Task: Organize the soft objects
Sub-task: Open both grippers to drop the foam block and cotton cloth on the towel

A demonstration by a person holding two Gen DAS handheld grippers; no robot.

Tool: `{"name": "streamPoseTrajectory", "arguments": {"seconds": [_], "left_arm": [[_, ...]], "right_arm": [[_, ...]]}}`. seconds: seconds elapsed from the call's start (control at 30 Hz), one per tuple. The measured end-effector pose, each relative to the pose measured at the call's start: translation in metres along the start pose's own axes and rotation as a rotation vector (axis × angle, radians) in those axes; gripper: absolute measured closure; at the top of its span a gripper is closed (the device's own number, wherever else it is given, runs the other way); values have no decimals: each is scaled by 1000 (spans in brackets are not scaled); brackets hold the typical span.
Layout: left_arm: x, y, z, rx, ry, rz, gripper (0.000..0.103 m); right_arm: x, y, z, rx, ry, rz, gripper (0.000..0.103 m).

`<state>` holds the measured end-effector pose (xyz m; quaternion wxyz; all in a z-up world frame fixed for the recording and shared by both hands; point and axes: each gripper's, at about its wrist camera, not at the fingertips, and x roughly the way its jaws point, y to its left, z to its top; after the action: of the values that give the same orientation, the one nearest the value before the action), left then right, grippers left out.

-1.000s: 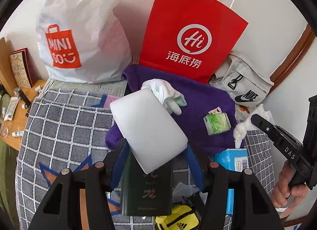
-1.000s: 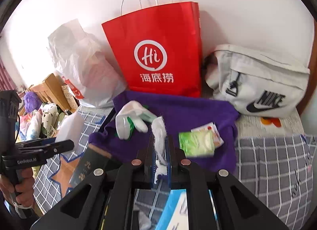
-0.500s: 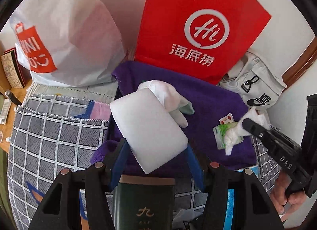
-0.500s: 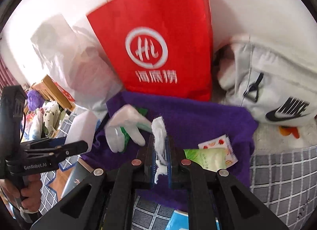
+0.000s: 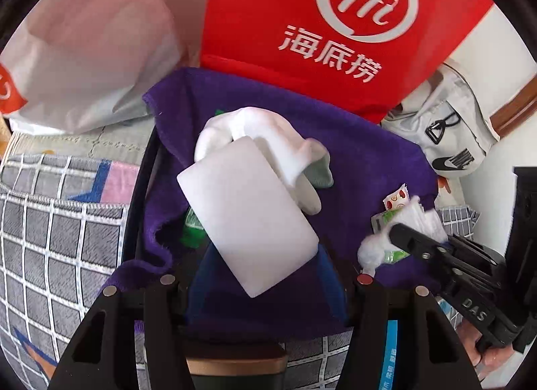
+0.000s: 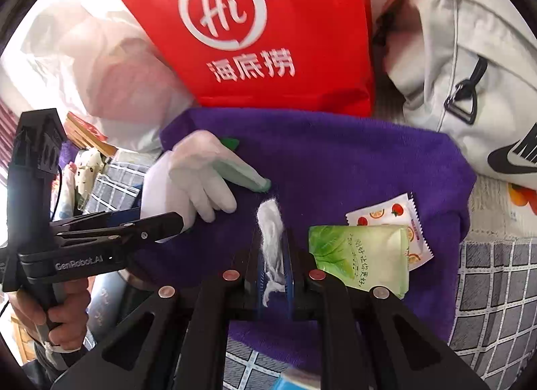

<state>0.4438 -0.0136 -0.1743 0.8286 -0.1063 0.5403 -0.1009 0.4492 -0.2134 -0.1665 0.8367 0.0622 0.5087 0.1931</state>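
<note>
The left hand-held gripper [image 5: 265,255] holds a white foam block [image 5: 246,217] over the purple towel [image 6: 352,168]. The right hand-held gripper [image 6: 272,242] pinches a cotton tuft [image 6: 272,229]; a white glove [image 6: 198,175] lies at its ten o'clock.

Glove [image 6: 198,182] and packets [image 6: 365,255] on towel [image 6: 352,161]; paper bag [image 6: 268,31] behind towel, backpack [image 6: 470,64] right.

A lived-in home, most likely a bedroom. A grey checked bedspread [image 5: 50,239] covers the near surface, with a purple towel [image 6: 352,168] spread over it. Against the white far wall lean a red restaurant carrier bag [image 5: 302,20], a white shop bag [image 5: 94,54] at left and a grey sports backpack [image 6: 470,54] at right.
</note>
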Motion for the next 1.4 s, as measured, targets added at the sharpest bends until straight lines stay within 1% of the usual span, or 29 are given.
{"name": "streamPoseTrajectory", "arguments": {"seconds": [0.1,0.2,0.27,0.3,0.33,0.37,0.4,0.43,0.47,0.53,0.6,0.63,0.7,0.83,0.9,1.0,1.13,1.2,1.23,1.27,1.3,1.33,1.37,1.4], "left_arm": [[5,2,2,-3,14,-4,45],[11,3,5,-13,25,-18,45],[11,4,6,-15,29,-31,45],[11,5,7,-16,32,-35,45],[11,5,7,-16,35,-36,44],[12,6,8,-19,40,-37,44],[11,8,8,-23,43,-38,43],[11,8,8,-25,44,-38,42],[11,9,8,-27,45,-38,40],[6,13,8,-31,46,-36,38],[0,16,8,-36,37,-35,36],[-4,17,9,-40,25,-37,30],[-8,18,10,-43,11,-35,28],[-21,24,11,-62,-4,-57,28],[-29,26,11,-73,-10,-84,28],[-42,25,11,-81,-40,-100,28],[-61,22,7,-63,-73,-104,28],[-70,18,4,-62,-78,-128,28],[-75,15,2,-60,-83,-144,28],[-82,11,0,-52,-93,-154,28],[-87,6,-1,-44,-107,-155,28],[-97,1,-5,-25,-136,-151,28],[-108,-3,-11,-1,-169,-142,28],[-115,-6,-17,12,-189,-133,28]], "right_arm": [[10,-2,-1,11,20,-22,92],[11,-3,-1,14,12,-52,92],[10,-1,0,-2,2,-62,88],[8,-1,0,-8,-5,-71,86],[7,1,1,-16,-17,-87,76],[5,2,1,-27,-31,-106,63],[2,4,2,-42,-49,-131,56],[-2,6,2,-54,-71,-158,46],[-7,7,3,-61,-92,-181,44],[-14,7,4,-65,-115,-201,44],[-21,6,4,-59,-136,-191,44],[-25,6,5,-55,-144,-183,43],[-31,7,4,-45,-164,-174,39],[-41,14,1,-41,-197,-157,39],[-46,17,-5,-39,-204,-154,39],[-50,26,-14,-45,-195,-160,39],[-63,40,-34,-61,-189,-182,41],[-76,46,-53,-63,-197,-180,45],[-82,46,-61,-58,-200,-178,53],[-86,47,-70,-46,-199,-173,64],[-90,46,-80,-29,-186,-160,68],[-93,45,-89,-20,-168,-149,74],[-97,45,-100,-22,-149,-146,76],[-99,46,-107,-23,-142,-152,76]]}}
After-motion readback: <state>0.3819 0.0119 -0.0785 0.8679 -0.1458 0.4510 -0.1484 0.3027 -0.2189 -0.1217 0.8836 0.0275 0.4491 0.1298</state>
